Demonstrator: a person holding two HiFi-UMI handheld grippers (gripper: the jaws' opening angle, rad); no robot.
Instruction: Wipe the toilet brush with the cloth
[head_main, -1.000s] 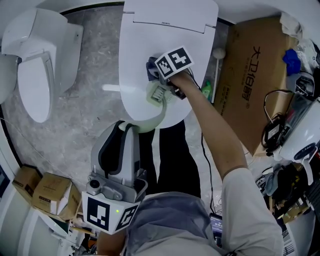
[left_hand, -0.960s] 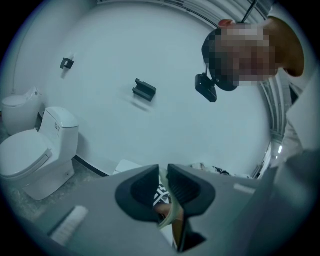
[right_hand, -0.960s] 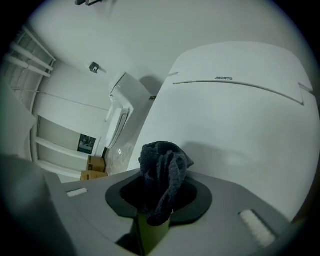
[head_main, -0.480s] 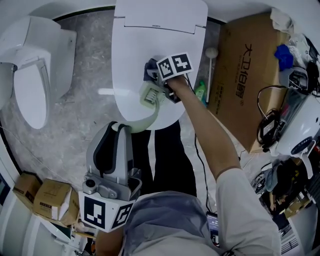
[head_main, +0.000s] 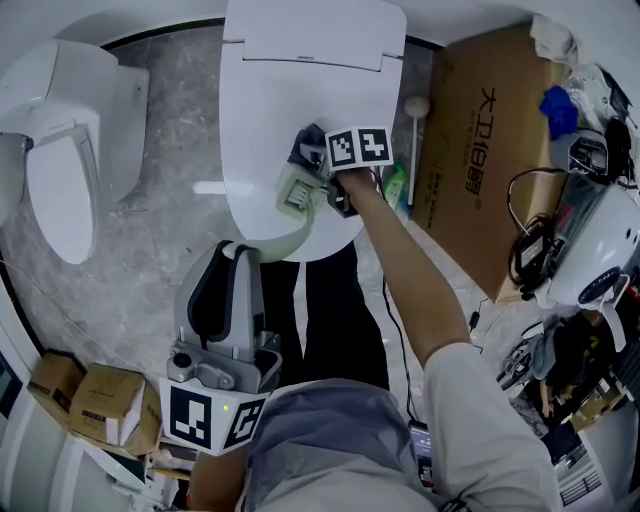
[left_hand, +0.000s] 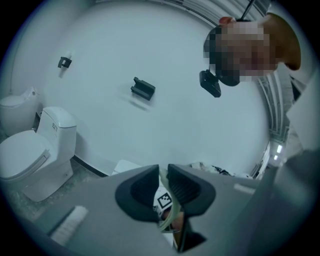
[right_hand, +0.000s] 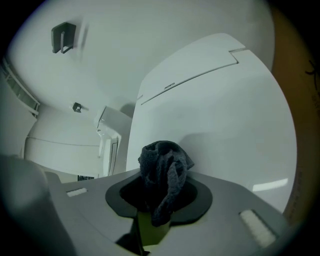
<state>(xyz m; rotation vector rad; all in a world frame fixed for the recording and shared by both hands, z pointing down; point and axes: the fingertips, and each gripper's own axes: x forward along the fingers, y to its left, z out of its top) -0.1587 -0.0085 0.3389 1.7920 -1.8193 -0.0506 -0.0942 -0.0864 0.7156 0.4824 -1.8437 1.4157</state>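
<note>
Over the closed white toilet lid (head_main: 270, 100), left gripper (head_main: 243, 258) jaws pinch narrow on the curved handle end of the pale-green plastic toilet brush (head_main: 297, 192) (likely light, stiff, slick), right gripper (head_main: 322, 168) jaws clamp the soft bunched dark-grey cloth (head_main: 305, 143) just beside its head.

tools (head_main: 243, 258) (head_main: 318, 172) 2; cloth (head_main: 306, 141) 1; green toilet brush (head_main: 296, 192) 1; small boxes (head_main: 103, 388) (head_main: 50, 366) 2

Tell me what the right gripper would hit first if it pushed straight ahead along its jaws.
Likely the closed toilet lid: the right gripper, shut on the dark cloth, faces its white surface with nothing else between, though the gap is hard to judge.
</note>
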